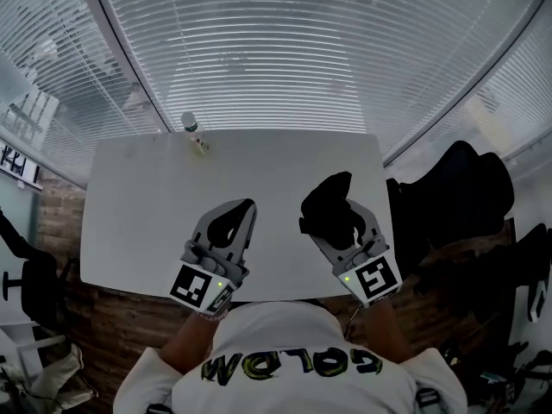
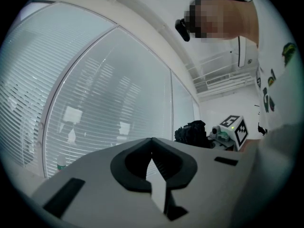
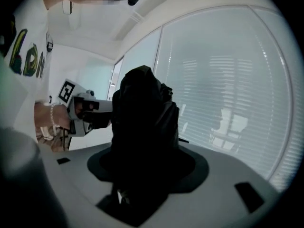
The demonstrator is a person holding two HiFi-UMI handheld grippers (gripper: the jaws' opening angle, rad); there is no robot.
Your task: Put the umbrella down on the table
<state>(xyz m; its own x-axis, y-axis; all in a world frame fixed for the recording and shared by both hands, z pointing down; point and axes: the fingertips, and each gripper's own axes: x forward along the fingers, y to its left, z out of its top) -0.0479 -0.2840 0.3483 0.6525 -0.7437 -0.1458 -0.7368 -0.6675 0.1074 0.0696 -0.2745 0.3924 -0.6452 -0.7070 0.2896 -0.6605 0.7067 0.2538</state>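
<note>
Under both grippers there's a big white table (image 1: 138, 205), spreading out ahead of them and off to either side. Next biggest is the umbrella (image 1: 328, 205), black and folded up into a chunky bundle. It sits right between the jaws of the right gripper (image 1: 345, 224) and pokes out well past the tips, away from the person. So the right gripper is clamped on the umbrella, with its jaws spread fairly wide around the bundle. From the right gripper view the umbrella (image 3: 145, 122) fills the whole gap and hides the tips completely. It's over the near right part of the table, but I honestly can't tell if it touches the top or just hangs above it. The left gripper (image 1: 250, 205) is just beside it on the left, apart from it and not touching. Its jaws are pressed together at the tips with nothing in them, and the left gripper view (image 2: 151, 141) shows that clearly. Smallest thing is a little bottle (image 1: 194, 132), well beyond the left gripper's tips at the far edge of the table
</note>
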